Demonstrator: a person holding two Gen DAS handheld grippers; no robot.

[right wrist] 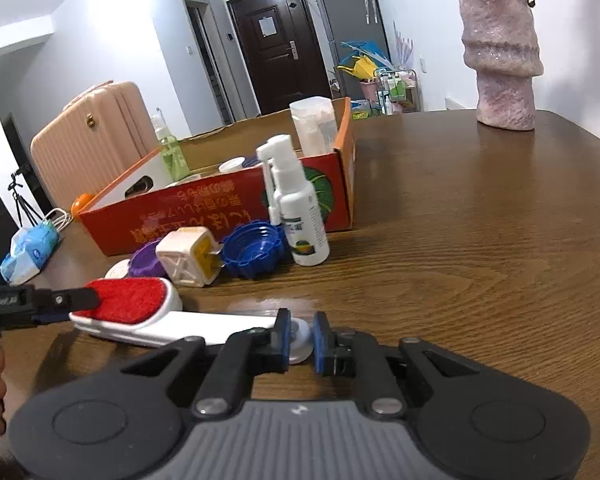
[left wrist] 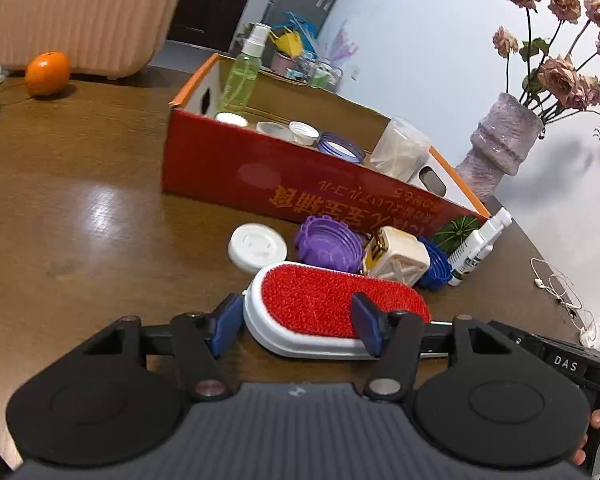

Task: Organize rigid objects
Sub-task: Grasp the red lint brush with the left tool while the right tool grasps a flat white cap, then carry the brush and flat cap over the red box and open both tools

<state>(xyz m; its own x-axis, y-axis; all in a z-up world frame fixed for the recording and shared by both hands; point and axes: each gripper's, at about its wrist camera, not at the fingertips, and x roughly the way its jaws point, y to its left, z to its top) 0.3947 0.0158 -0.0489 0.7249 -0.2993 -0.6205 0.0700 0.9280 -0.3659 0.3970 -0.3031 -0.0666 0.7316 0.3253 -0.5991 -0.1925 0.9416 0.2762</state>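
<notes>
On the brown worktop (right wrist: pixel 440 264), in front of the red cardboard box (left wrist: pixel 284 172), lies the lint brush (left wrist: pixel 332 312) with its red pad up. The left tool (left wrist: pixel 296 324) straddles the brush's wide head, blue pads half apart at either side; whether they press is unclear. The right tool (right wrist: pixel 301 342), tilted down toward the worktop, is clamped together on the end of the brush's white handle (right wrist: pixel 204 326).

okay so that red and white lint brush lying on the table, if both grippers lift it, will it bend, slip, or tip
The lint brush looks like hard white plastic, so it probably stays stiff. The right gripper pinches only its narrow handle end, which might pivot. The left gripper brackets the wide red head, likely steadying it; the glossy shell could slip slightly.
</notes>
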